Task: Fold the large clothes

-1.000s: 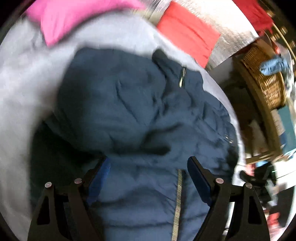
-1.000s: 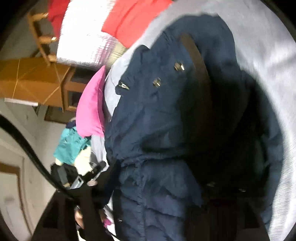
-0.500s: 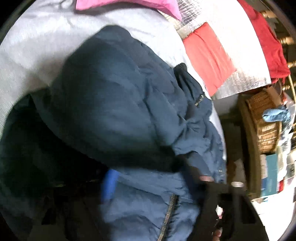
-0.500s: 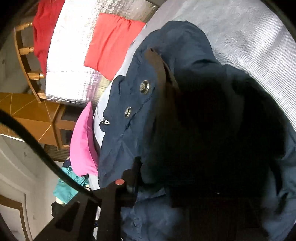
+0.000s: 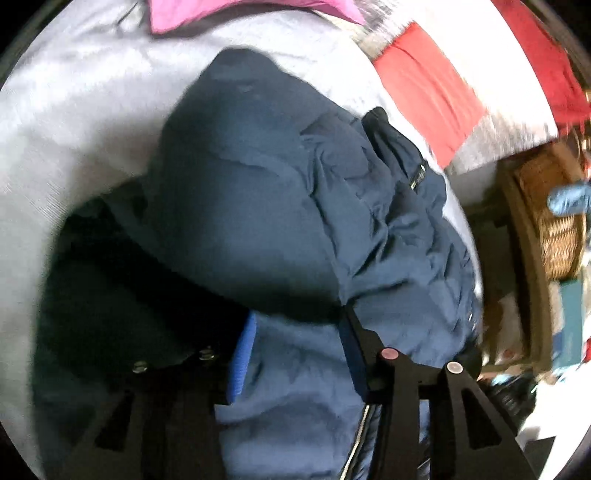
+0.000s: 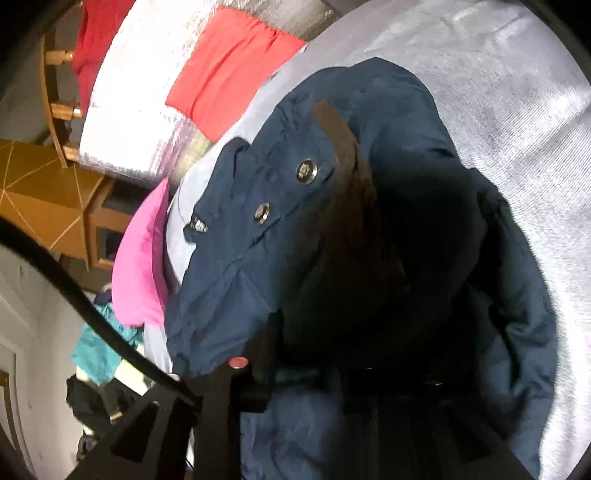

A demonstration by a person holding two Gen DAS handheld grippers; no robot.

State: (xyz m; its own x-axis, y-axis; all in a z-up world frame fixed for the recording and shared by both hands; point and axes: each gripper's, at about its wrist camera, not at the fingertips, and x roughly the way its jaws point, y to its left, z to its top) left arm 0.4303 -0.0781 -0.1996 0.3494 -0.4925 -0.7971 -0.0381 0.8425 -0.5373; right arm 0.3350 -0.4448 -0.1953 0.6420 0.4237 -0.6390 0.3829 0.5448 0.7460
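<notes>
A navy puffer jacket [image 5: 258,221] lies bunched on a grey bed sheet [image 5: 74,110]. In the left wrist view my left gripper [image 5: 295,332] has its blue pads [image 5: 242,354] pressed on a fold of the jacket just above its zipper [image 5: 354,450]. In the right wrist view the jacket [image 6: 240,258] shows its metal snaps [image 6: 306,171] and a brown strip. My right gripper [image 6: 325,350] sits under dark folds with jacket cloth between its fingers; its jaws are opening slightly. Its far finger is hidden in shadow.
A pink pillow [image 5: 240,11] lies at the far edge of the bed. A red cloth [image 5: 424,92] rests on a silver quilted cover. A wicker basket [image 5: 554,229] stands past the right edge. Wooden furniture [image 6: 37,192] and teal clothing [image 6: 99,354] are on the floor side.
Both grippers went from wide open to closed on jacket folds. The jacket has bunched up between them and the left view has rolled a little.
</notes>
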